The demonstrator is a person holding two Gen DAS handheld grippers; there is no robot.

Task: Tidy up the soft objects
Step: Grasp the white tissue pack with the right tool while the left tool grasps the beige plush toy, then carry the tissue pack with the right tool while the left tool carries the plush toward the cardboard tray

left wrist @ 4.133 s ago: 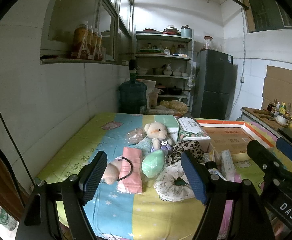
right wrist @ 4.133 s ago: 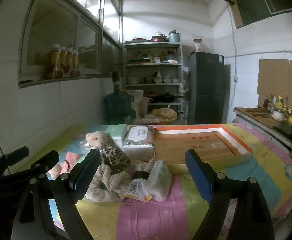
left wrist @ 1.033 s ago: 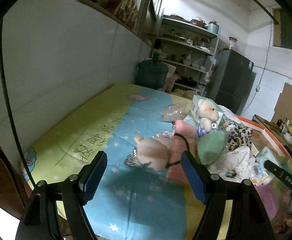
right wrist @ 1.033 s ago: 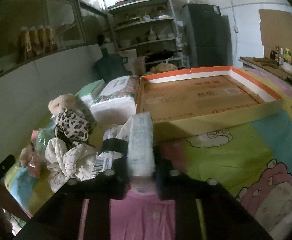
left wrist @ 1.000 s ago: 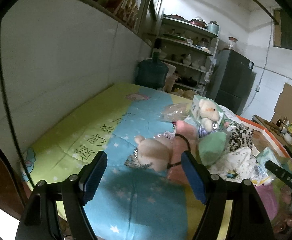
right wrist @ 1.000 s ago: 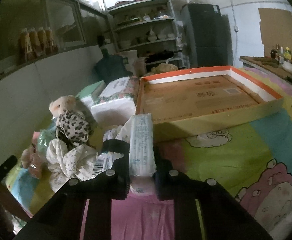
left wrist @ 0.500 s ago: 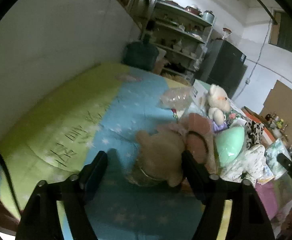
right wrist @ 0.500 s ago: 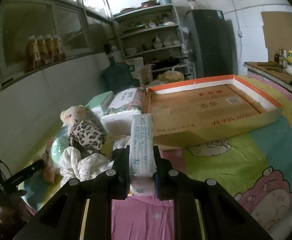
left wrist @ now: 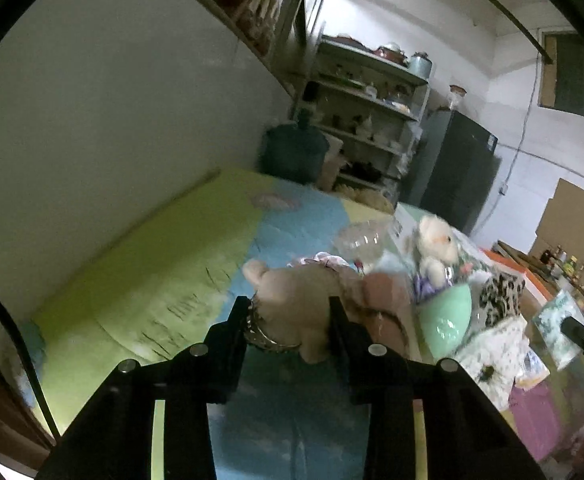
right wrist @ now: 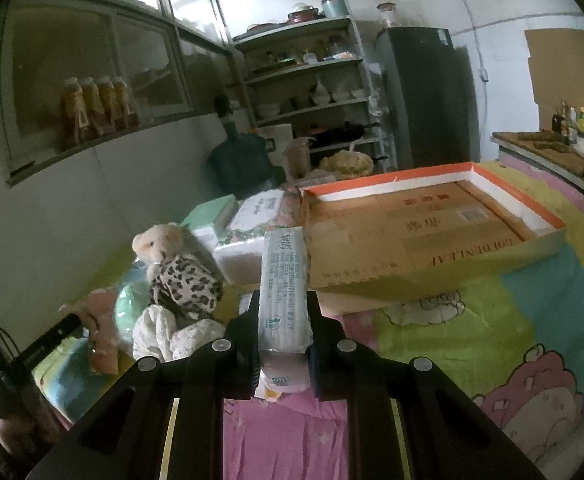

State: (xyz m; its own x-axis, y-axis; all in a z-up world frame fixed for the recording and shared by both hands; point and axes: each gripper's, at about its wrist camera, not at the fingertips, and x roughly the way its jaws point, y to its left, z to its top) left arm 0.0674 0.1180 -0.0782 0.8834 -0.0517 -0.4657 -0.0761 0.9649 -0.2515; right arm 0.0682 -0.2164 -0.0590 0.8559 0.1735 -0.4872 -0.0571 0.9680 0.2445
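Our left hand-held gripper (left wrist: 290,322) has just closed on the tan plush toy (left wrist: 295,304) near the bed's (left wrist: 140,280) wall-side edge — our right hand-held gripper (right wrist: 284,330) clamps a tissue pack (right wrist: 284,280) beside the cardboard tray (right wrist: 431,236).

Dim room – light from upper windows; left view motion-blurred, fisheye edges vignetted.

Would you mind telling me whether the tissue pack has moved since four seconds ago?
Yes. The tissue pack rose off the bedspread into the right tool.
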